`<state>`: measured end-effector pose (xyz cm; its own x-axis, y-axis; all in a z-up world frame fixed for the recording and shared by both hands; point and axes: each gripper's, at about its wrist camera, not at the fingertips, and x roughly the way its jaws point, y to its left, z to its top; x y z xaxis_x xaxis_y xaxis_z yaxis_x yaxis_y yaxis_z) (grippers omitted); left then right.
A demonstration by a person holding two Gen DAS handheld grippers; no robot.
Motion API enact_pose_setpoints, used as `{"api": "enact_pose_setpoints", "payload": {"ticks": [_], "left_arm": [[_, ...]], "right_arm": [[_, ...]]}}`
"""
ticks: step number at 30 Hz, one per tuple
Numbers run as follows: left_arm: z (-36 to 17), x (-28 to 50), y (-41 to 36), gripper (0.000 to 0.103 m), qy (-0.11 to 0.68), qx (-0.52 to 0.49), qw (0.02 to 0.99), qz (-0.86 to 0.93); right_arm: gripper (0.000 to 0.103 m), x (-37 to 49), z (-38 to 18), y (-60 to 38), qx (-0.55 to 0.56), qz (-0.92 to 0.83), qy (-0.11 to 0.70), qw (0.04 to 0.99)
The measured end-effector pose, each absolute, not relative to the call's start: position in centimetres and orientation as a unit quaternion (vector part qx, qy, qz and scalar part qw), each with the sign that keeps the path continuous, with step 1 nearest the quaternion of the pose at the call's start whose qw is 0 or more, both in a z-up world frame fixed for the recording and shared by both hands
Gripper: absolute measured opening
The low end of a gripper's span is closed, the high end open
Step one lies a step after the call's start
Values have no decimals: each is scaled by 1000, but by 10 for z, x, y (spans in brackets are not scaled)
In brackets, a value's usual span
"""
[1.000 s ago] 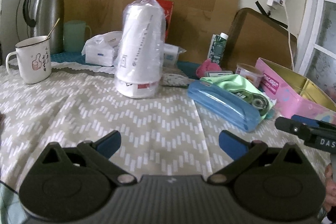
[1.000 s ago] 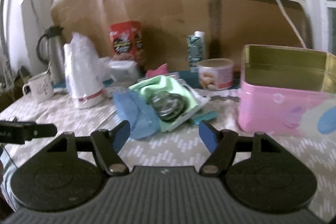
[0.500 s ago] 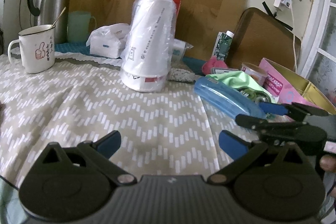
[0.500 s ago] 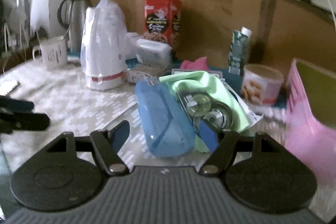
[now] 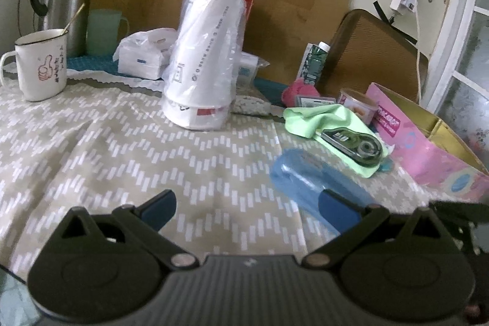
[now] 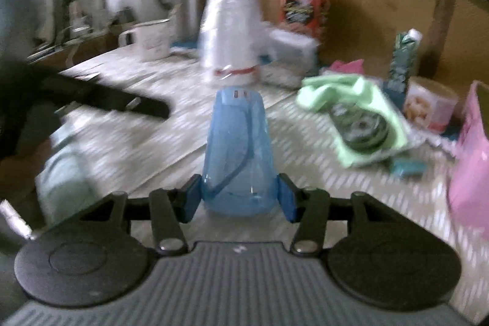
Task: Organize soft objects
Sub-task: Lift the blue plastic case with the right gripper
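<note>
Blue case (image 6: 237, 155) sits at the centre of my right view, my right tool (image 6: 238, 197) having just closed in to grip its near end. Green cloth (image 6: 357, 112) lies to its right on the counter (image 5: 122, 142). My left tool (image 5: 244, 206) gapes, empty.

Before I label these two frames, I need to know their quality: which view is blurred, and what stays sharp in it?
Right wrist view: blurred nearly throughout, cloth and tin smeared, while the right gripper and the blue case between its fingers stay fairly crisp. Left wrist view: mostly sharp, mug and cup stack clear; only the case is smeared. Both bend at the edges.
</note>
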<state>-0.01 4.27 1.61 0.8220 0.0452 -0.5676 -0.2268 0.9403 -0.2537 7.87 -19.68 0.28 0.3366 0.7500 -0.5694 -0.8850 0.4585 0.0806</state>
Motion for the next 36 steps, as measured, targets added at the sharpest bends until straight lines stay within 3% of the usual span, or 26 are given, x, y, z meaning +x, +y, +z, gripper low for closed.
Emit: {"api": "enact_pose_setpoints", "payload": {"ticks": [22, 36], "left_arm": [[26, 24, 30, 103, 298, -166, 939, 43], [21, 27, 32, 103, 307, -174, 934, 48]], "right_arm": [[71, 77, -3, -246, -74, 440, 285, 848], [72, 76, -6, -247, -75, 448, 283, 845]]}}
